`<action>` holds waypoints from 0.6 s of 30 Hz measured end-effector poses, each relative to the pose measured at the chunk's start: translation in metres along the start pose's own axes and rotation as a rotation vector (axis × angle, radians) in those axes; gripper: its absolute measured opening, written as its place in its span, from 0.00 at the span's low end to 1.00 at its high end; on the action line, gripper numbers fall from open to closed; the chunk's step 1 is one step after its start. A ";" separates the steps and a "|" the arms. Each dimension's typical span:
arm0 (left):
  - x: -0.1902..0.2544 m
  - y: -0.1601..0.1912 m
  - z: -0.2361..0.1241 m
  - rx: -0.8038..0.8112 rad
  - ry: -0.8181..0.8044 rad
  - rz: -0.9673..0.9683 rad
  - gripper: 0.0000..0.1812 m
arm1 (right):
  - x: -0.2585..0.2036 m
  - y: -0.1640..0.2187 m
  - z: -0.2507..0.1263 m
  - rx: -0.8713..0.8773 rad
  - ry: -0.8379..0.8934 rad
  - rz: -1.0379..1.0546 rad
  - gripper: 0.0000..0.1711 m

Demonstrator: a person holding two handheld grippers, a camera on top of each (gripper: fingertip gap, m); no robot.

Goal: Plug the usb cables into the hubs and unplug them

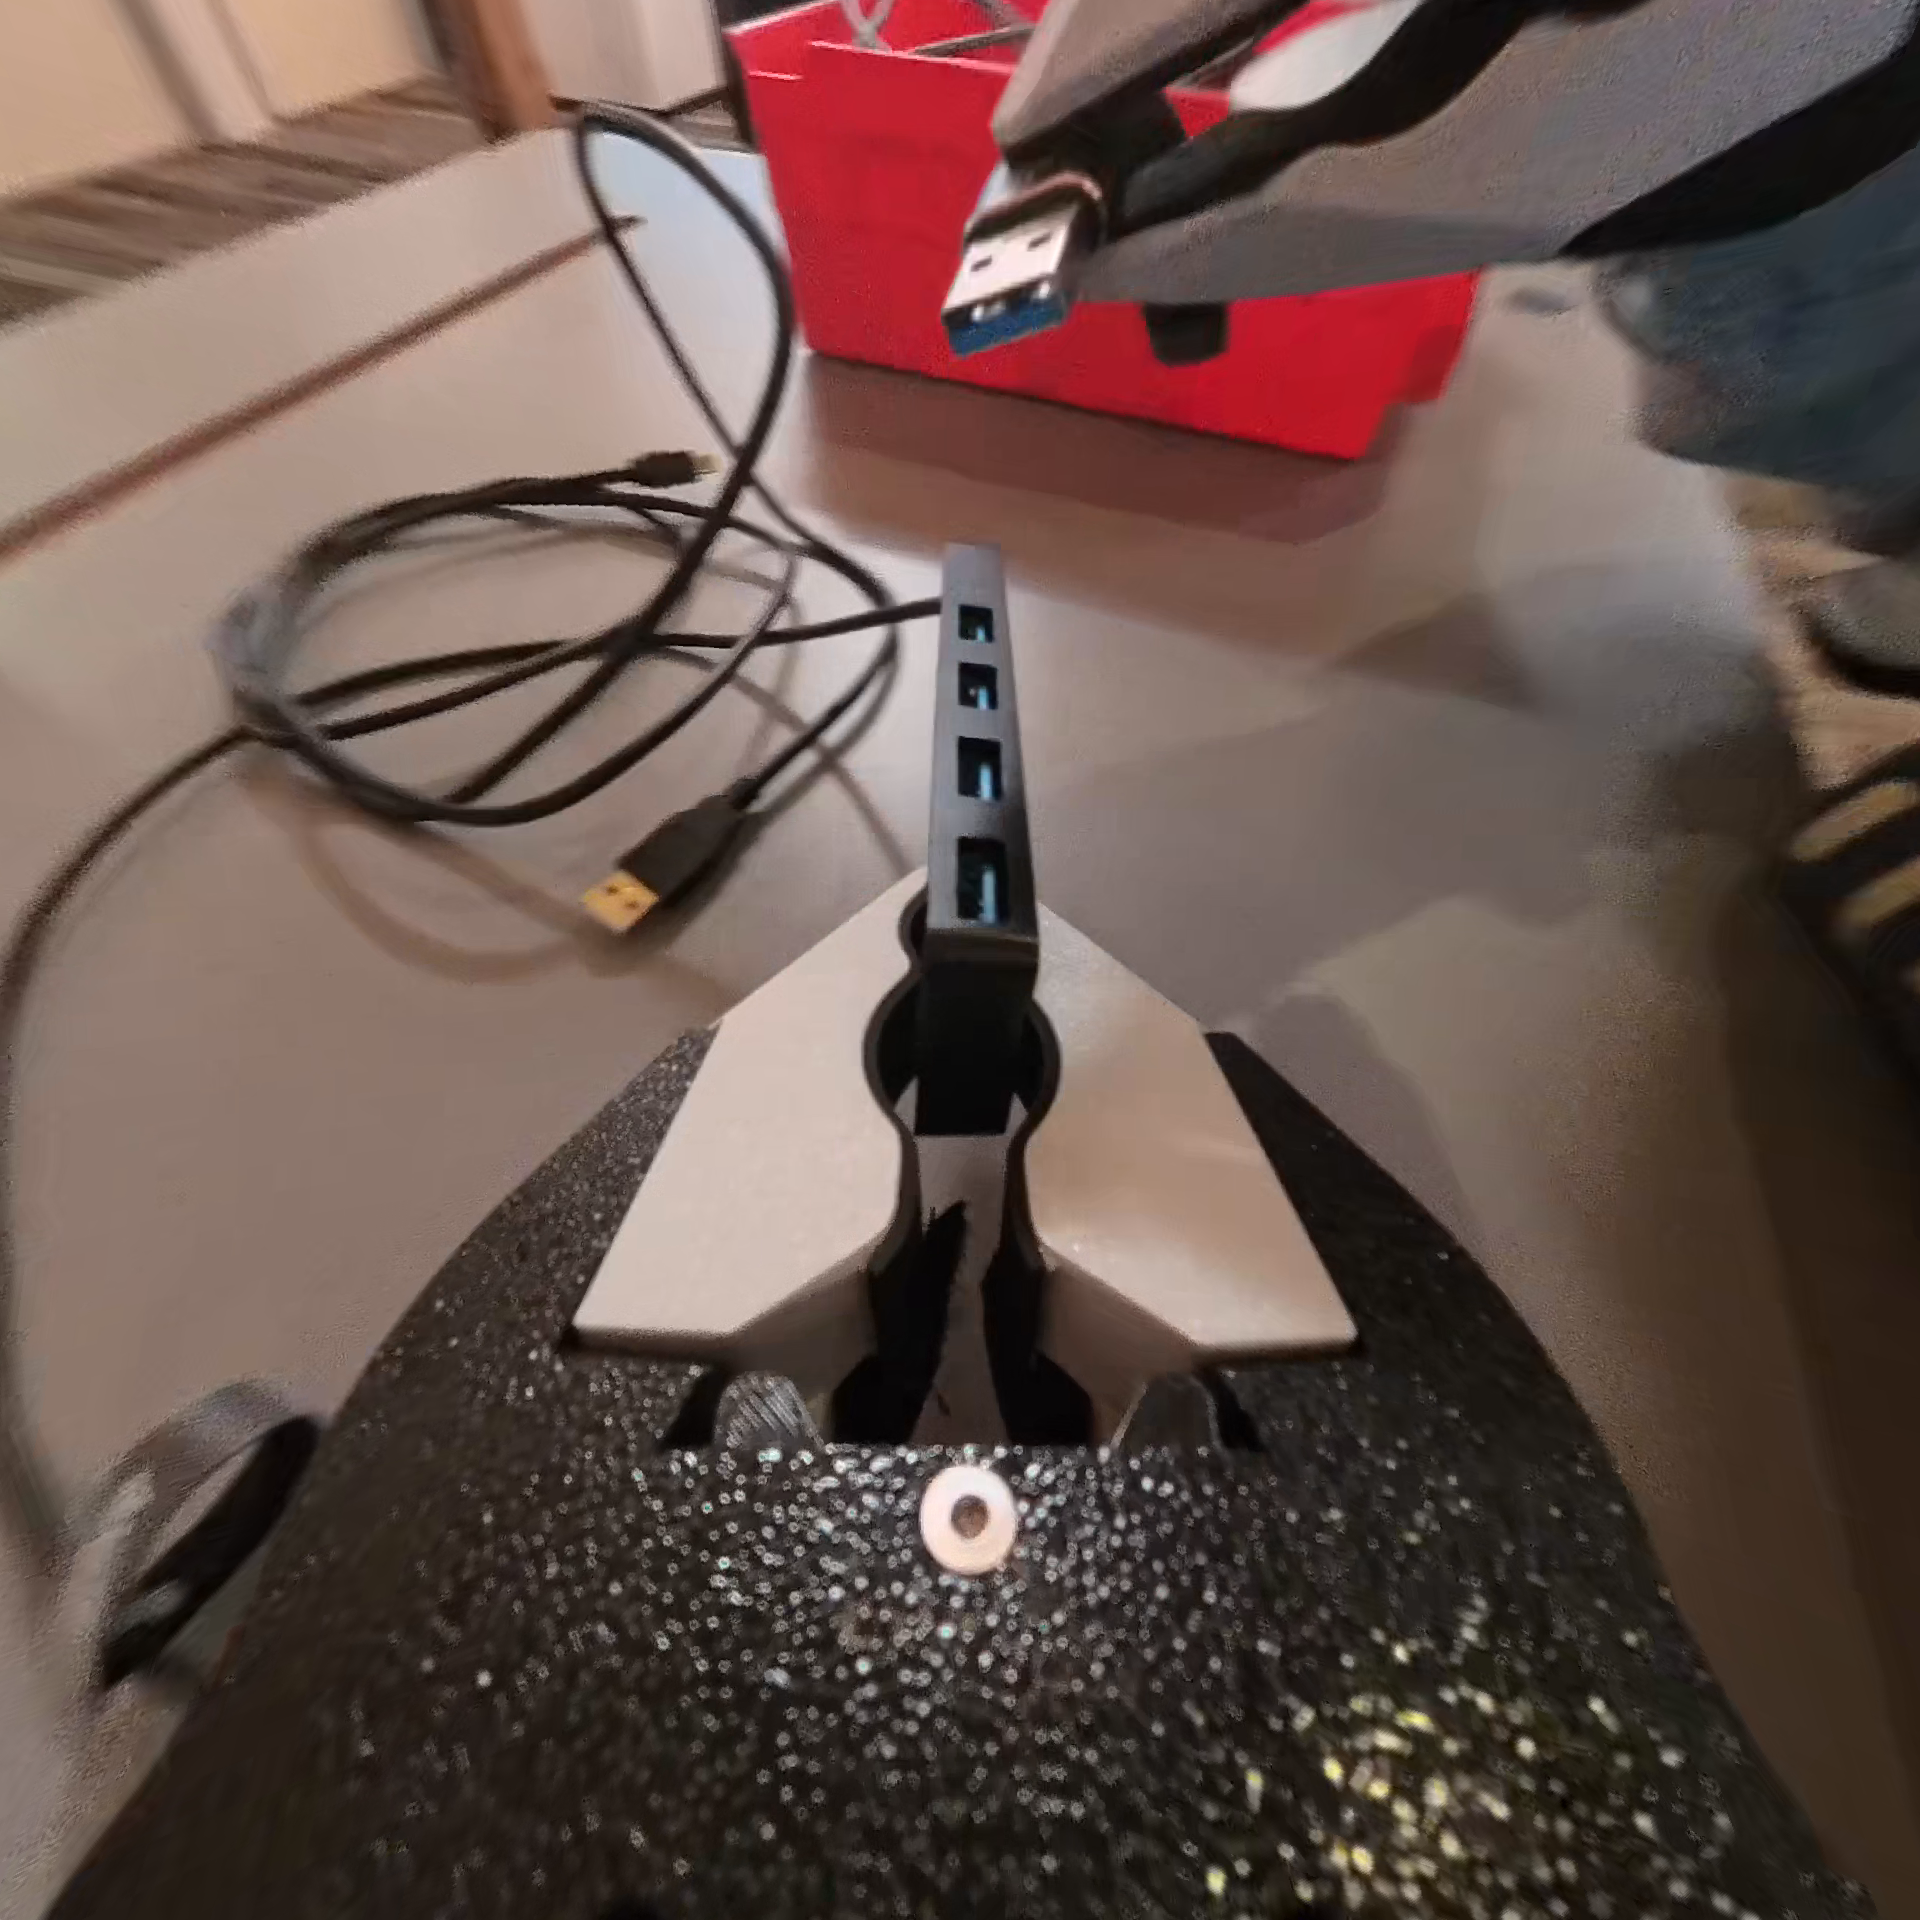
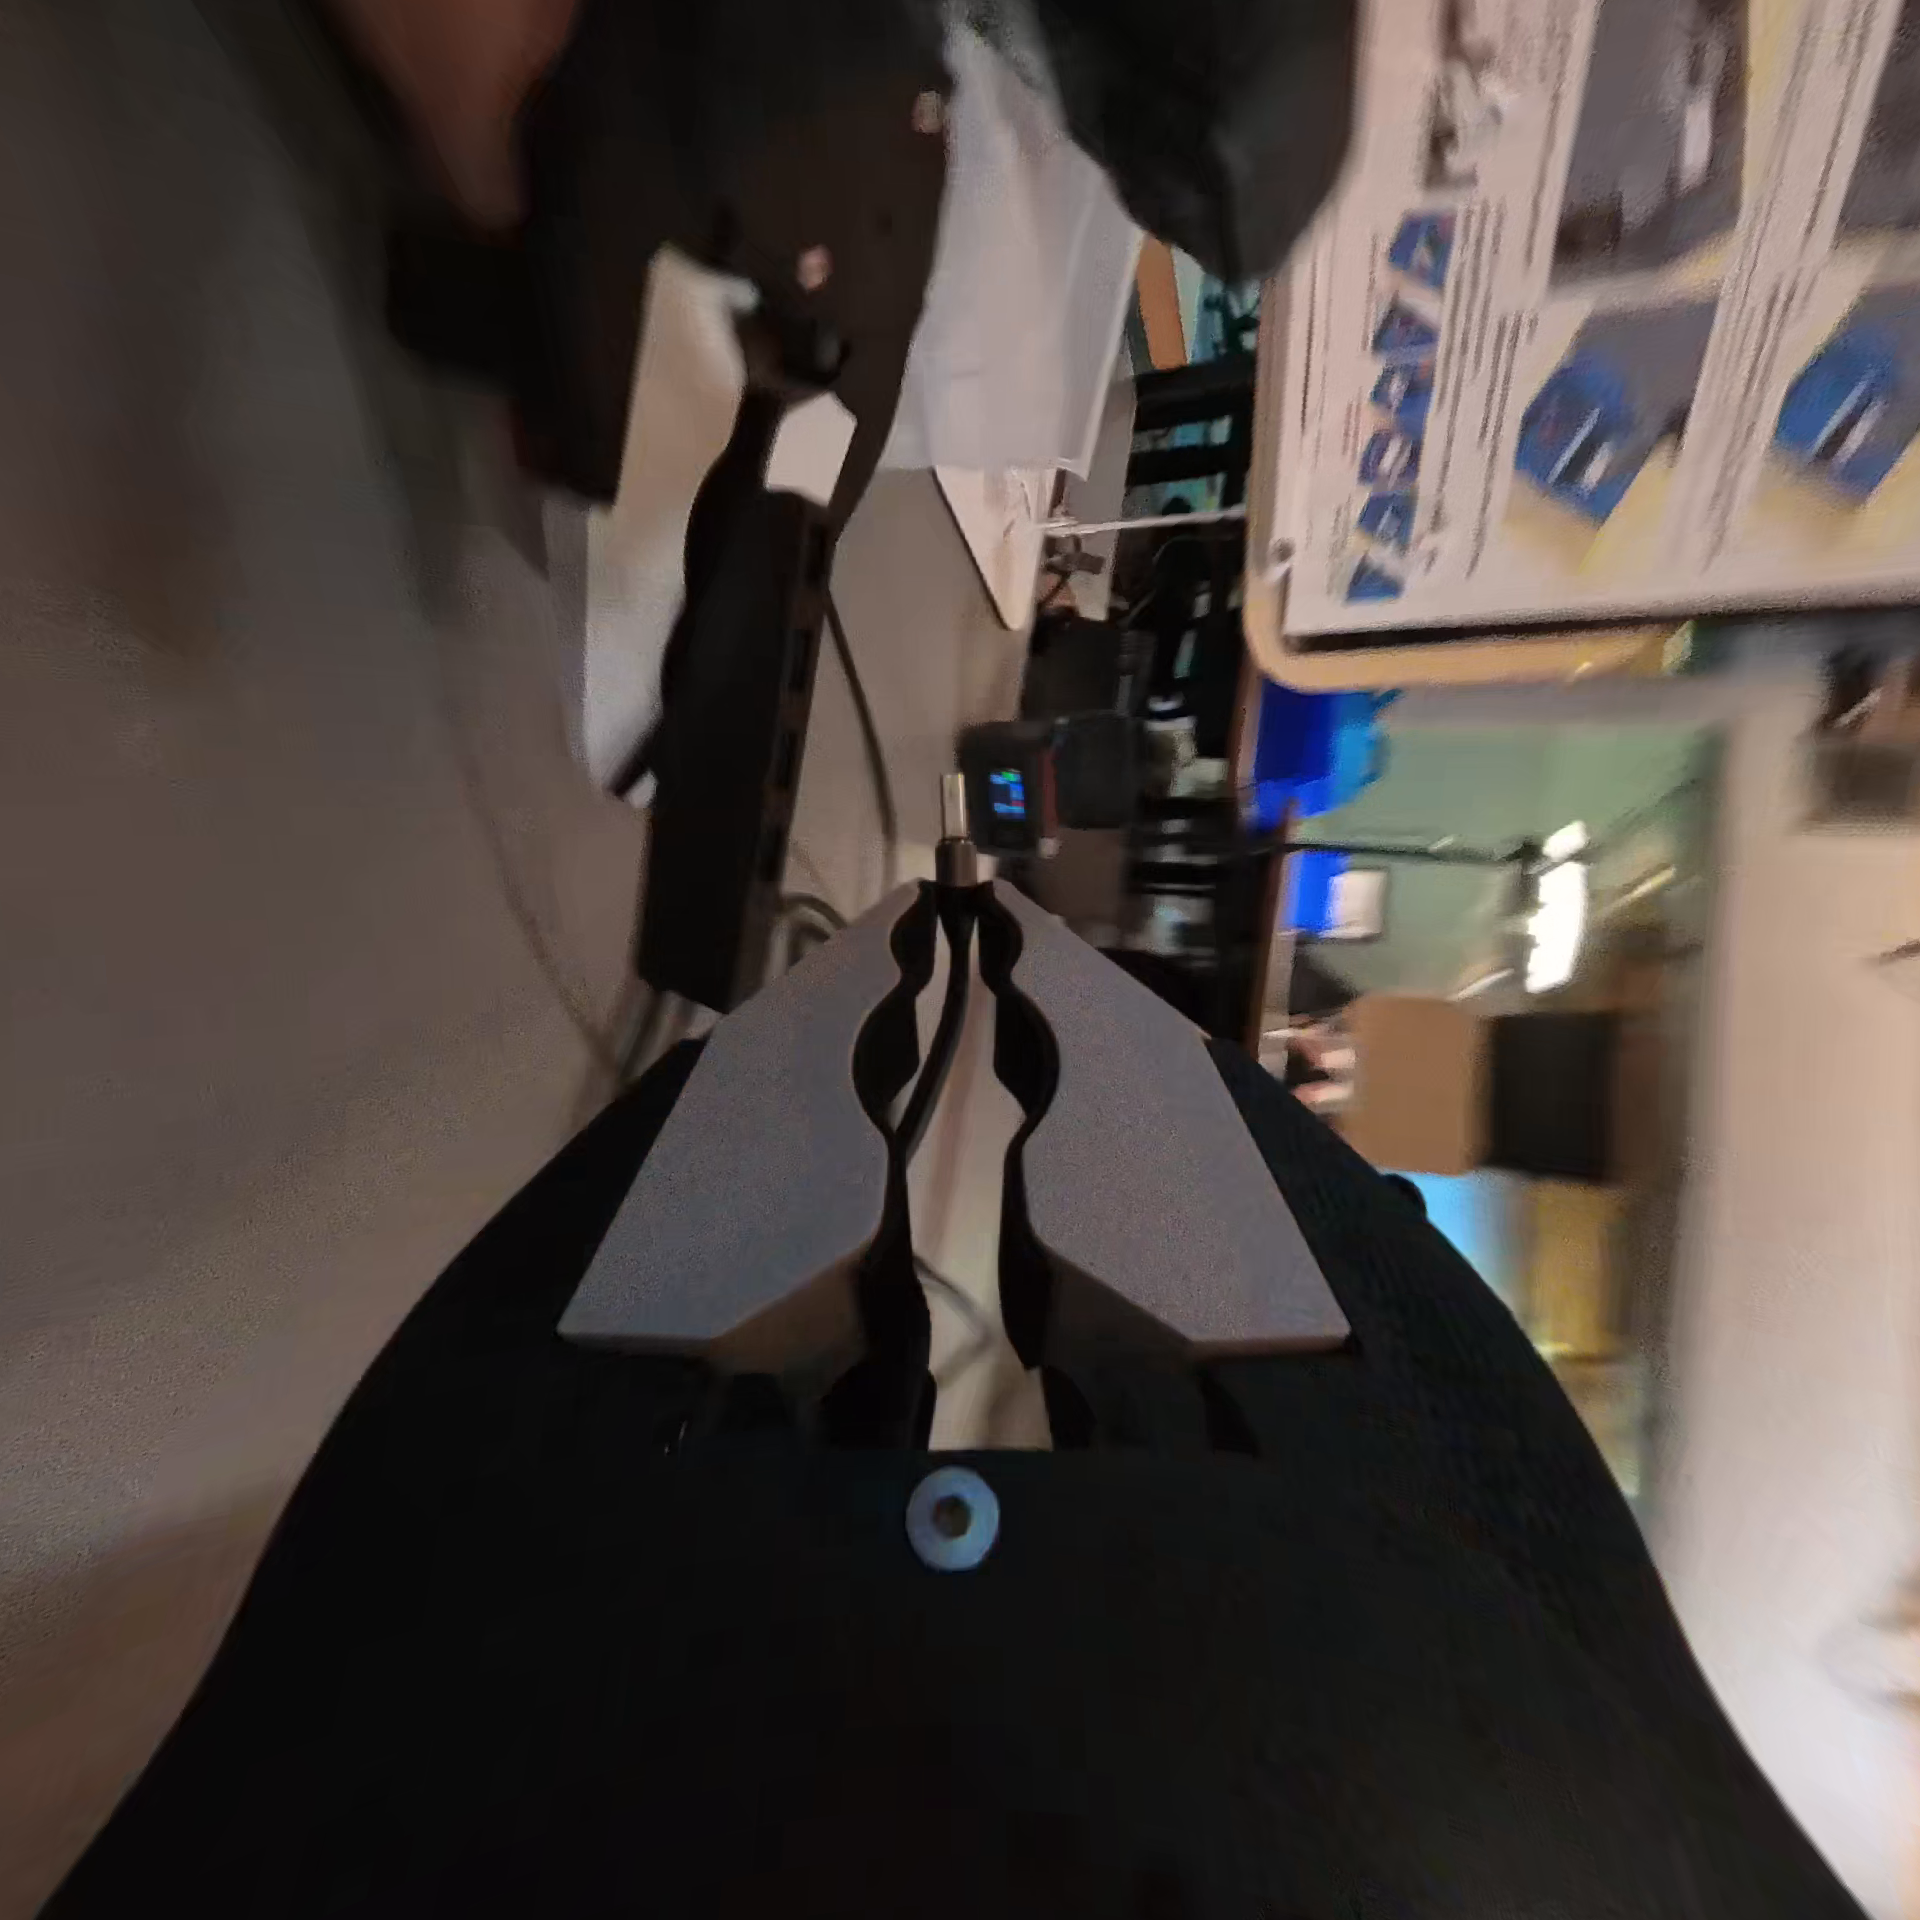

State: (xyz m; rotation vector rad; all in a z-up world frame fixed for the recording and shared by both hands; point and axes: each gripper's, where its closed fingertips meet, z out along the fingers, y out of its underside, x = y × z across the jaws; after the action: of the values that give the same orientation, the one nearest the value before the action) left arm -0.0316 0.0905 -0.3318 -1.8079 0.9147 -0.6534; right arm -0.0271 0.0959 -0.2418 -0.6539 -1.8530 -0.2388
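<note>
In the left wrist view my left gripper [image 1: 977, 920] is shut on the near end of a black USB hub [image 1: 977, 748]. The hub points away above the table and shows several blue ports on its top edge. My right gripper [image 1: 1101, 197] comes in from the upper right, shut on a black USB cable plug [image 1: 1013, 275] with a blue insert. The plug hangs above and beyond the hub, apart from it. In the right wrist view my right gripper [image 2: 956, 894] pinches the plug [image 2: 954, 816], and its cable [image 2: 935, 1039] runs back between the fingers. The hub [image 2: 727, 748] lies just left, held by the left gripper [image 2: 790, 416].
A red box [image 1: 894, 260] stands at the back of the beige table [image 1: 1299, 831]. Loose black cables [image 1: 540, 644] coil on the left, one ending in a gold-tipped USB plug [image 1: 634, 894]. A poster board [image 2: 1558, 312] and a small lit screen [image 2: 1008, 795] show in the right wrist view.
</note>
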 end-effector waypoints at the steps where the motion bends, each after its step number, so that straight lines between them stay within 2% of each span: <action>1: 0.008 -0.002 0.000 0.013 0.069 -0.042 0.02 | 0.002 -0.001 -0.003 -0.018 0.015 -0.143 0.03; 3: 0.022 -0.010 -0.003 0.059 0.198 -0.120 0.02 | 0.003 -0.009 -0.008 -0.006 0.022 -0.383 0.03; 6: 0.048 -0.020 -0.016 0.117 0.443 -0.206 0.02 | -0.001 -0.026 -0.013 0.085 -0.005 -0.623 0.03; 11: 0.082 -0.025 -0.039 0.137 0.776 -0.296 0.02 | -0.007 -0.048 -0.015 0.220 -0.040 -0.851 0.03; 15: 0.098 -0.021 -0.049 0.093 0.912 -0.321 0.02 | -0.014 -0.059 -0.012 0.306 -0.076 -0.936 0.03; 18: 0.101 -0.017 -0.046 0.056 0.914 -0.329 0.02 | -0.022 -0.060 -0.009 0.335 -0.115 -0.939 0.03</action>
State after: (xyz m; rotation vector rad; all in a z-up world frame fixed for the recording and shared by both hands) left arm -0.0036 -0.0116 -0.2948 -1.6001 1.1505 -1.7788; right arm -0.0472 0.0347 -0.2498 0.4789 -2.1303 -0.4845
